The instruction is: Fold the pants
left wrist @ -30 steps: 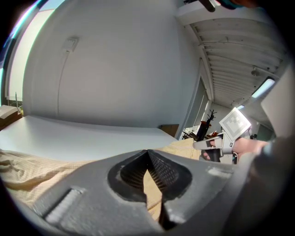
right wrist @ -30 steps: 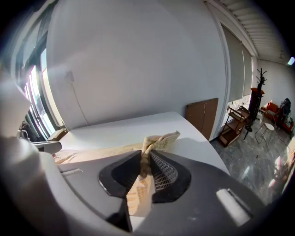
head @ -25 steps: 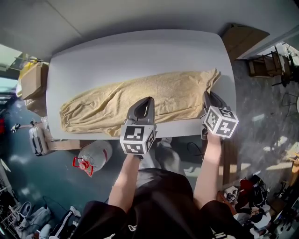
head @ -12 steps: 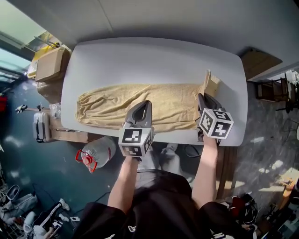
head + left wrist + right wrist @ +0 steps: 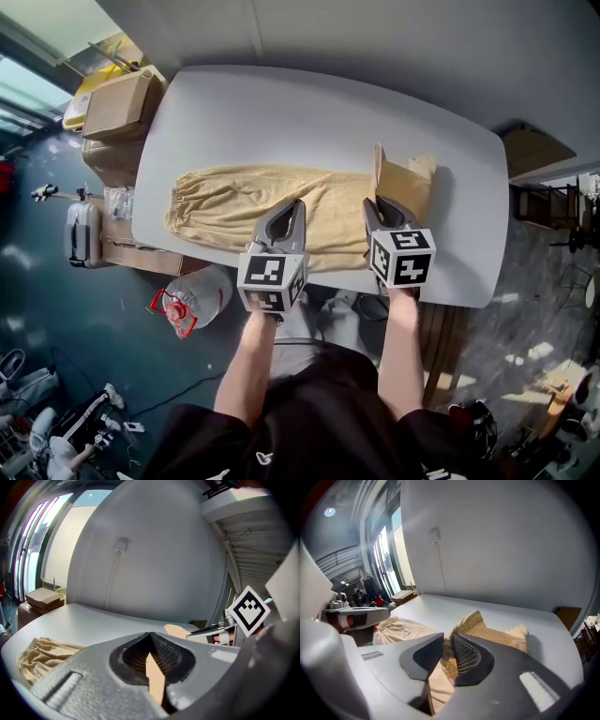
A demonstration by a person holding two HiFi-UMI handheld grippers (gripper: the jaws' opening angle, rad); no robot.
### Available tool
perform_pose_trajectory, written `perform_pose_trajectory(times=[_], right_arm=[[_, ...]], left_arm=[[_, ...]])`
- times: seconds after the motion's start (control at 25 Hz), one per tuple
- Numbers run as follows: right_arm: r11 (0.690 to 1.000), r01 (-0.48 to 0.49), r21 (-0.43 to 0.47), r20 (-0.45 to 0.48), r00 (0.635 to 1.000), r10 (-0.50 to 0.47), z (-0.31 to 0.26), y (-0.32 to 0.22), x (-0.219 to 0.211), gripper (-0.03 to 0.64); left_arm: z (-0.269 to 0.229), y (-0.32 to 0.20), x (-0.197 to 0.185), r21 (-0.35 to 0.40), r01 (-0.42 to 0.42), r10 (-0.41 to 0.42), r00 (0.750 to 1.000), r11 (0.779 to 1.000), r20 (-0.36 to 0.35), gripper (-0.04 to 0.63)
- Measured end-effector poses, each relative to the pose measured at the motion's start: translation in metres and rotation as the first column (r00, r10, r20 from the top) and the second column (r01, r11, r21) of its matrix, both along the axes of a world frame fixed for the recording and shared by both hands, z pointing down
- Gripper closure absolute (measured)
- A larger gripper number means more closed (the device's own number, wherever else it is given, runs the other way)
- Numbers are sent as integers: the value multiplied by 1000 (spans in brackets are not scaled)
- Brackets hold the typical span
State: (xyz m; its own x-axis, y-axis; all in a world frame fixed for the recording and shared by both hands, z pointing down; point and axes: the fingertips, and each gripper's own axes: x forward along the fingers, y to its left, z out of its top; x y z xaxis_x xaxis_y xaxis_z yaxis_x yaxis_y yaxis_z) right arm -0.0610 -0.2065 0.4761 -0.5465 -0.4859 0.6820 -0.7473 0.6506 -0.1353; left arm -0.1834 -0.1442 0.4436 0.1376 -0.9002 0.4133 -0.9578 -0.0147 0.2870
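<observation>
Gripping pants (image 5: pixel 239 199): left tongs (image 5: pixel 151 638), right tongs (image 5: pixel 447 641) clamped; pinched edges hidden, probably hem.

A white table (image 5: pixel 281 103) stands against a grey wall. Left of the table sit stacked cardboard boxes (image 5: pixel 114 105) and a silver suitcase (image 5: pixel 80 246). Off its near-left corner lies a clear water jug (image 5: pixel 200 292) with a red cap. A brown board (image 5: pixel 532 150) lies to the table's right.
</observation>
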Motion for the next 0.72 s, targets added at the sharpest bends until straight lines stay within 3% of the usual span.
perform_pose_trajectory(times=[0.2,0.52,0.56,0.64,0.72], right_arm=[[994,94,-58,-31,995,-96,25,29,-36,551],[972,154,-178,-62,984,-167,85,71,-62,541],[970,158,-183,-47,985,-169,88,73,-65,522],[964,176,-200,2,984,-179,92,78,-73,382],[956,192,-221,42,981,-187,95,82,-78,379]], left_arm=[[5,7,-15,-17,28,-28,1000,999,-13,591],[33,22,-33,-73,53,-55,998,996,-33,591],[37,24,-34,-77,49,-52,998,996,-37,591],[44,26,-36,-86,48,-52,998,995,-43,591],[51,27,-38,-92,47,-51,997,995,-50,591]])
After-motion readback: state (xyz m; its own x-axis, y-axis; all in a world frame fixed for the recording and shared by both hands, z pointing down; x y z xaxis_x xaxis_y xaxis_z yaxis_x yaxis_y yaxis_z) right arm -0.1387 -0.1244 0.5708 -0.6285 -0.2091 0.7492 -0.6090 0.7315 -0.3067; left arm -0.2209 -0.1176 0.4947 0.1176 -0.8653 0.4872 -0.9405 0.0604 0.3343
